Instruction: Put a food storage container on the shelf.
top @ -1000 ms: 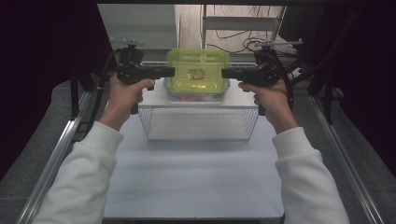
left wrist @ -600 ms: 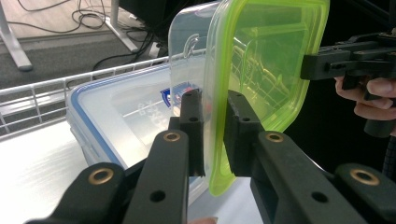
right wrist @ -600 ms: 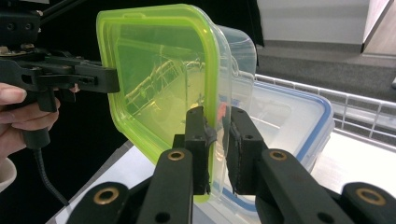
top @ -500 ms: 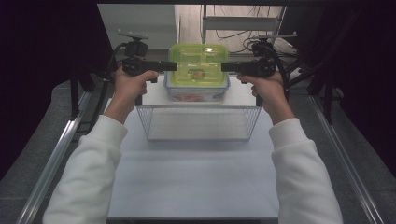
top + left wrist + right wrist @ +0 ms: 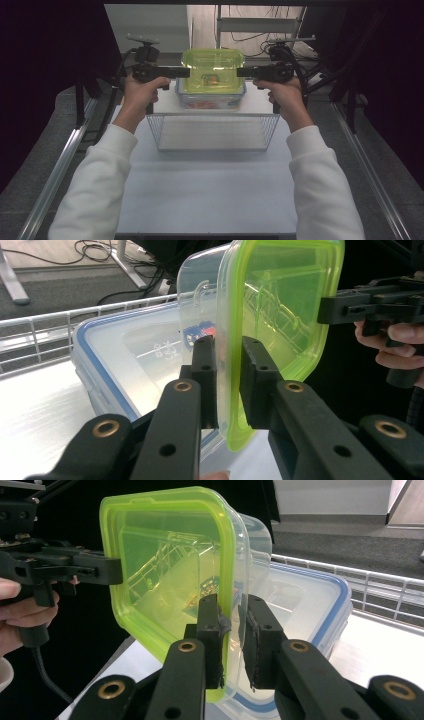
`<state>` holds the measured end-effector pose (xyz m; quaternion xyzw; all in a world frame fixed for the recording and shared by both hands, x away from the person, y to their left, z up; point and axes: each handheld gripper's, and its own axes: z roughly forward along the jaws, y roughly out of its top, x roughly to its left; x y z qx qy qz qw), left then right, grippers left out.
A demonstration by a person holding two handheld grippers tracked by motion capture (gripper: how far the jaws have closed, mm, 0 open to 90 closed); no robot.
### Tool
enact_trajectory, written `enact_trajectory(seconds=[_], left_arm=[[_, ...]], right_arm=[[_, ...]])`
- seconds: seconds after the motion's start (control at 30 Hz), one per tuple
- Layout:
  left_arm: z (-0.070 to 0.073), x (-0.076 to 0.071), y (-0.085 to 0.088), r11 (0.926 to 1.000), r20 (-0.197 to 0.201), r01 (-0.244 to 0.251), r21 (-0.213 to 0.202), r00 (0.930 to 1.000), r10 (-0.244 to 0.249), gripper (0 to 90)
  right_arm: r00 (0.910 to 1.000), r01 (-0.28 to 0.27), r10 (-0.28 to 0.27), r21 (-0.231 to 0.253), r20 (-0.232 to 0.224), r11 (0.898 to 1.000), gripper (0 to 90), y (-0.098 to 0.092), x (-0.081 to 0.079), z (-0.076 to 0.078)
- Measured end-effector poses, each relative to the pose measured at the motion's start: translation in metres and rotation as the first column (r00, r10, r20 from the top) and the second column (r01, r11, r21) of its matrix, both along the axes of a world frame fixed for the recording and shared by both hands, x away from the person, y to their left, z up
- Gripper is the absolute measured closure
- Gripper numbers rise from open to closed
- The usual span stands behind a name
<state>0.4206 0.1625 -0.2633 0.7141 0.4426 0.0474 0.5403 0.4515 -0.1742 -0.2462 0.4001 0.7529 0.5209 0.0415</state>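
Note:
A clear food box with a green lid hangs between my two grippers at the far side of the table. My left gripper is shut on the left edge of its lid, and my right gripper is shut on the right edge. In the left gripper view the jaws pinch the green rim. The right gripper view shows the same clamp on the green lid. Directly under it sits a blue-rimmed clear box; I cannot tell whether the two touch.
A wire basket stands on the white table just in front of the blue-rimmed box. Metal rails run along both table sides. Cables and frame legs lie beyond the far edge.
Both hands have carried the green-lidded box a little farther from the person, over the blue-rimmed box. The grip on both edges is unchanged.

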Motion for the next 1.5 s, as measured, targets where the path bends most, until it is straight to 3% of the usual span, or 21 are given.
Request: enact_trajectory(seconds=[0.33,0.53,0.73,0.97,1.07,1.33,1.5], left_arm=[[0.001,0.005,0.004,0.9974,0.000,-0.047,-0.055,0.9989,0.047,71.8],[-0.003,0.013,0.003,0.9968,-0.015,-0.073,-0.032,0.9973,0.072,71.1],[-0.006,0.015,0.002,0.9953,-0.029,-0.087,-0.044,0.9959,0.085,67.0],[-0.008,0.019,0.001,0.9919,-0.036,-0.123,-0.031,0.9919,0.122,49.8],[-0.006,0.019,0.002,0.9892,-0.035,-0.139,-0.048,0.9900,0.137,39.7],[-0.003,0.014,0.006,0.9906,-0.009,-0.135,-0.021,0.9908,0.135,32.0],[0.000,0.008,0.011,0.9931,-0.003,-0.110,-0.040,0.9939,0.110,29.7]], right_arm=[[0.9998,0.022,-0.022,0.008,0.001,1.000,74.1,0.006,0.007,-0.004],[0.9984,0.055,-0.055,0.016,-0.009,0.998,67.3,0.008,0.011,-0.008],[0.9970,0.076,-0.076,0.029,-0.016,0.997,62.4,0.008,0.017,-0.011],[0.9965,0.078,-0.076,0.052,-0.035,0.996,55.3,0.007,0.018,-0.014],[0.9955,0.092,-0.090,0.042,-0.028,0.995,50.5,0.008,0.017,-0.013],[0.9964,0.084,-0.083,0.065,-0.021,0.994,43.5,0.002,0.012,-0.009],[0.9976,0.070,-0.070,0.055,-0.002,0.996,43.0,-0.002,0.004,-0.007]])
